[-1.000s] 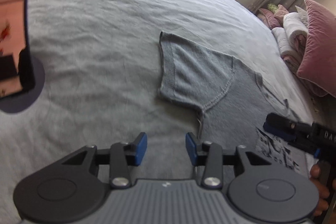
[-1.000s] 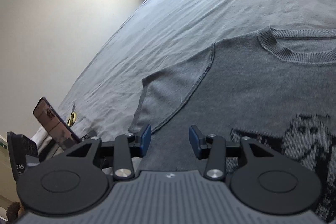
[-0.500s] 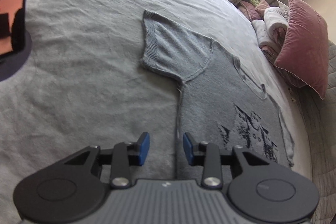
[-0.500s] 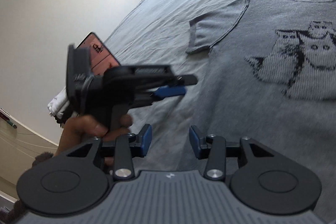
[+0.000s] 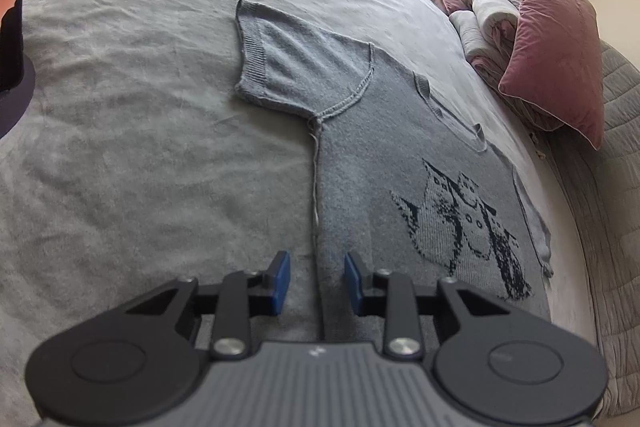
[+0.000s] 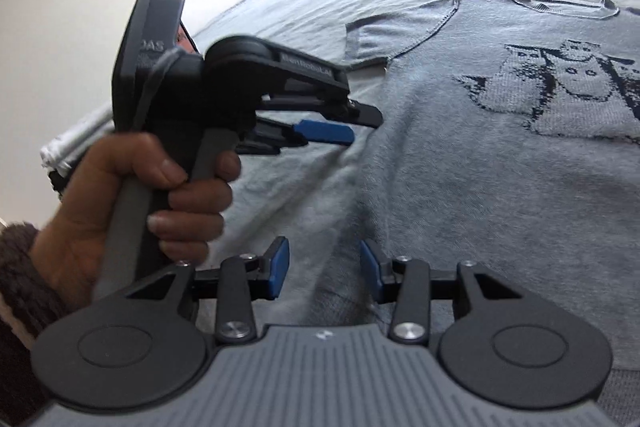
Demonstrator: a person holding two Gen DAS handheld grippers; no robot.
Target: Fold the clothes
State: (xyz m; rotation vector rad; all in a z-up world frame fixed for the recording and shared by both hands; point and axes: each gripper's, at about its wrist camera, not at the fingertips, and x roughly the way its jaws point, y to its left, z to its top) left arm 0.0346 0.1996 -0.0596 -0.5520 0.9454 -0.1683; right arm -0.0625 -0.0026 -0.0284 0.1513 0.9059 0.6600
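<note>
A: What's at the far left?

B: In the right wrist view, a hand (image 6: 132,195) in a dark fuzzy sleeve (image 6: 18,275) grips the handle of the left gripper (image 6: 352,125), which points across the bed (image 5: 120,107).

A: Is it clenched on anything?

B: No. From its own camera the left gripper (image 5: 316,281) has its jaws apart, though they have just been closing. The side seam of the grey knit T-shirt (image 5: 380,147) runs between the blue pads (image 5: 282,281), which do not press it.

A: Where does the T-shirt lie?

B: Spread flat on the bed, printed side up, one short sleeve (image 5: 296,67) stretched out to the left.

A: And further right?

B: The right gripper (image 6: 324,271) is released too, jaws apart above the T-shirt's lower body, nothing pinched. At the far right a pink pillow (image 5: 560,55) leans against rolled bedding (image 5: 492,15).
</note>
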